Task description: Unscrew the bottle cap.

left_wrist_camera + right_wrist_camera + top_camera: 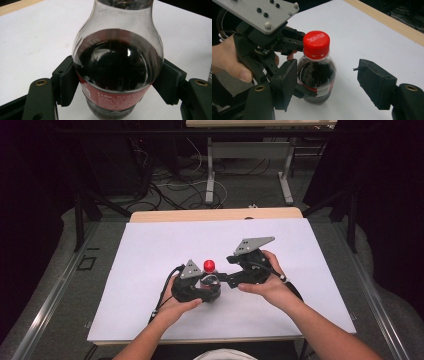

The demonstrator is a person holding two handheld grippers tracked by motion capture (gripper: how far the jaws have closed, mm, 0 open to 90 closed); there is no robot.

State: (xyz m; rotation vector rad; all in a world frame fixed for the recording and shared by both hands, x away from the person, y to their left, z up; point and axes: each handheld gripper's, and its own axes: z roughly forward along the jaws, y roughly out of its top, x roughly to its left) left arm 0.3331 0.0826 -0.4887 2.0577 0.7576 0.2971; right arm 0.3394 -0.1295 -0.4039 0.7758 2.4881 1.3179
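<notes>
The cola bottle [210, 281] stands upright on the white surface [150, 270], dark drink filling its rounded body and a red label wrapped around the lower part. Its red cap [316, 44] is screwed on at the top (white lettering shows on it in the right gripper view). The left tool [209, 289] is clamped on the bottle: in the left gripper view its two ribbed pads [67, 82] press the body from either side, just at the upper edge of the label. The person's left hand [176, 305] grips that tool from behind, the grey plate riding on top of it, just beside the cap. The right tool [327, 82] hangs beside the bottle with its jaws apart and touching nothing; one jaw sits just in front of the bottle's shoulder, the other stands off to the side over bare surface, below the level of the cap. The right hand [265, 287] carries it, tilted toward the left tool. Beyond the white sheet, a strip of wooden edge [215, 214] runs along the far side.
</notes>
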